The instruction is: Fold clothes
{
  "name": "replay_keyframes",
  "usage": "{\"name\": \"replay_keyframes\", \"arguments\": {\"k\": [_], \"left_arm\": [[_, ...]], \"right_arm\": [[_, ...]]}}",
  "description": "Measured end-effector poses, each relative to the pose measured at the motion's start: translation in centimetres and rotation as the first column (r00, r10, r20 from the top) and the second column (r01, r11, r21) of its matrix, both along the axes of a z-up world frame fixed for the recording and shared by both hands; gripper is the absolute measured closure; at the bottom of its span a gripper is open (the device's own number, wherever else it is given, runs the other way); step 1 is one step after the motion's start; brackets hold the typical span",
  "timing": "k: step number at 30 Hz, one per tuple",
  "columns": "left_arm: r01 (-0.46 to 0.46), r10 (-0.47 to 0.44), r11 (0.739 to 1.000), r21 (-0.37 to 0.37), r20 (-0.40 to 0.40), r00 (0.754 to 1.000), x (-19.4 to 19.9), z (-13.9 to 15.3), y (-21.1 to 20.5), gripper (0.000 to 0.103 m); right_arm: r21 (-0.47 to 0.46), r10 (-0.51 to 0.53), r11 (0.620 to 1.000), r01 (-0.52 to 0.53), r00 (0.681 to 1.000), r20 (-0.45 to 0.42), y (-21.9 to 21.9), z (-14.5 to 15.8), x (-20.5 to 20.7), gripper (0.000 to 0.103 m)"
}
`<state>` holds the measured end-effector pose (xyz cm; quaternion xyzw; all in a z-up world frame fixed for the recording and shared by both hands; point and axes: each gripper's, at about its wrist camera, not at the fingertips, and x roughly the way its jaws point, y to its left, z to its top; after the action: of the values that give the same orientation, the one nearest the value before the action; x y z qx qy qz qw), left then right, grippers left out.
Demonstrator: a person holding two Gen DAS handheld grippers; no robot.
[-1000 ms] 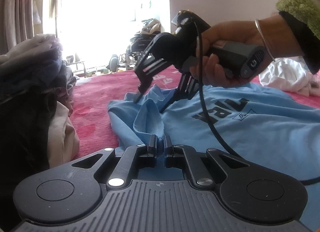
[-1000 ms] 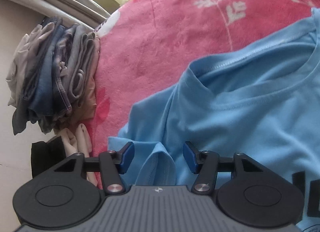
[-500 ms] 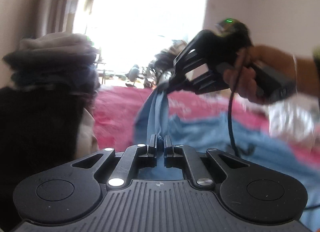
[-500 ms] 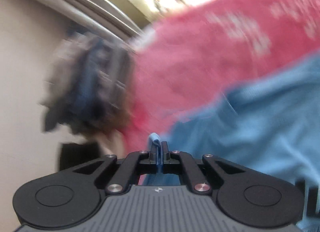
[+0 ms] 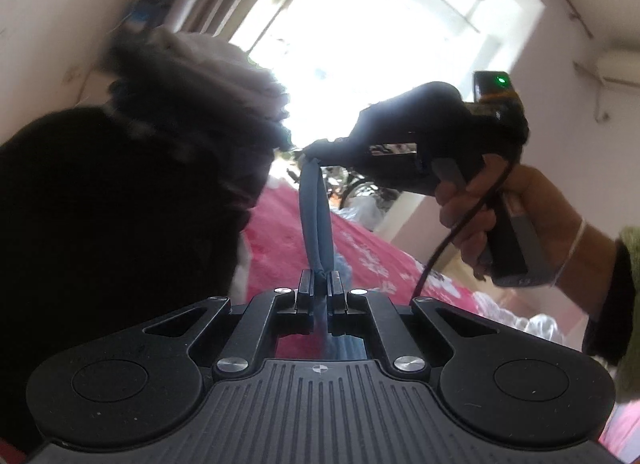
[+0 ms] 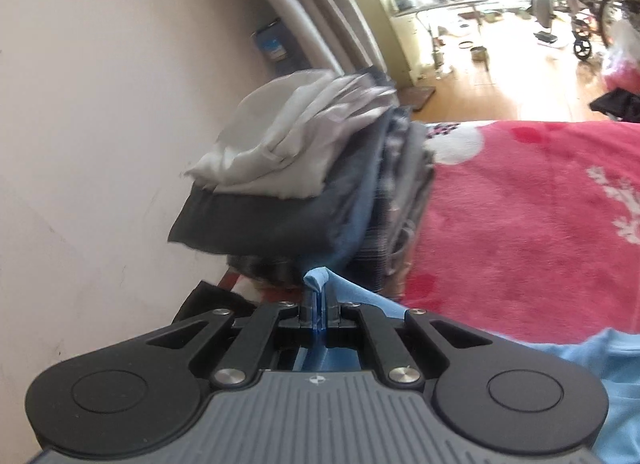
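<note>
**Both claws clamp the blue shirt above the red bed**

A red blanket (image 6: pixel 520 232) with white flower prints covers the bed. A stack of folded clothes (image 6: pixel 320 184) sits on the blanket against a pale wall (image 6: pixel 100 124). Beyond the stack, a bright doorway opens onto a wooden floor (image 6: pixel 500 76) where a wheelchair (image 6: pixel 592 12) stands.

The light blue shirt (image 6: pixel 560 364) hangs above the blanket, near the stack. The right claw (image 6: pixel 319 310) is clamped on a fold of it, as is the left claw (image 5: pixel 319 288). Between them a strip of the cloth stretches taut. A hand (image 5: pixel 480 220) grips the right claw's handle.
</note>
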<state>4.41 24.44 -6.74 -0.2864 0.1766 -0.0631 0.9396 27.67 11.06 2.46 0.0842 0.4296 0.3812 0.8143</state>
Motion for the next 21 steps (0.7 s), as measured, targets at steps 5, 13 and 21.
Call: {"name": "replay_keyframes", "arguments": {"k": [5,13,21], "left_arm": [[-0.039,0.034,0.996,-0.076,-0.074,0.997,0.1,-1.5,1.2,0.100],[-0.090,0.070,0.988,-0.123,-0.155,0.985,-0.6,-2.9,1.9,0.101],[-0.133,0.115,0.988,-0.083,-0.198,0.974,-1.2,-3.7,1.8,0.100]], "right_arm": [[-0.035,0.023,0.999,-0.023,1.000,-0.014,2.0,-2.1,-0.1,0.100],[-0.085,0.074,0.993,-0.079,0.996,-0.053,4.7,-5.7,-0.2,0.100],[-0.045,0.052,0.998,-0.053,0.998,-0.027,5.7,-6.2,-0.2,0.050]]}}
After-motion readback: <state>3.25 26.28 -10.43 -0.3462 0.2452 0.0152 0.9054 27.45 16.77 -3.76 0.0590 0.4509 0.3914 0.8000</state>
